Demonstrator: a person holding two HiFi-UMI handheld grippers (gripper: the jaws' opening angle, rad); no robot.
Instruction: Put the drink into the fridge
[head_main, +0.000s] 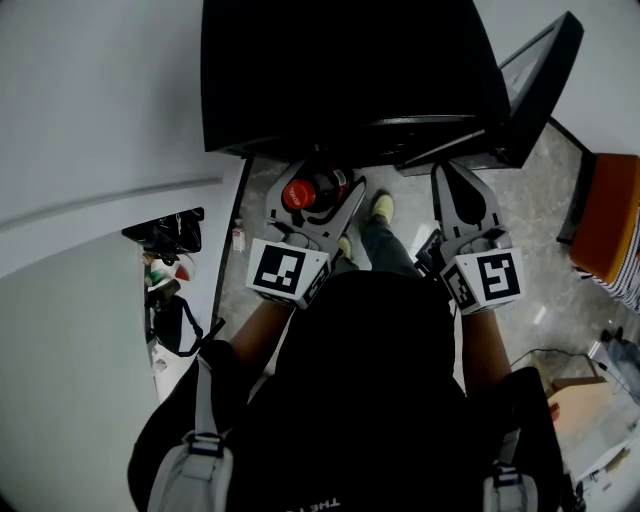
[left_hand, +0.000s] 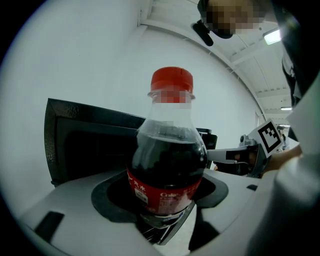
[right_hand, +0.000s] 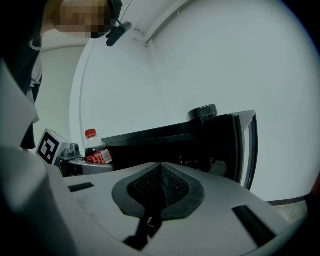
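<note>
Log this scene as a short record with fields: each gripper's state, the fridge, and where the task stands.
left gripper: shut on a clear plastic cola bottle with a red cap and red label
right gripper: shut, nothing between its jaws
black fridge: in front of both grippers
fridge door: swung open on the right
task status: bottle outside the fridge, not yet put in
</note>
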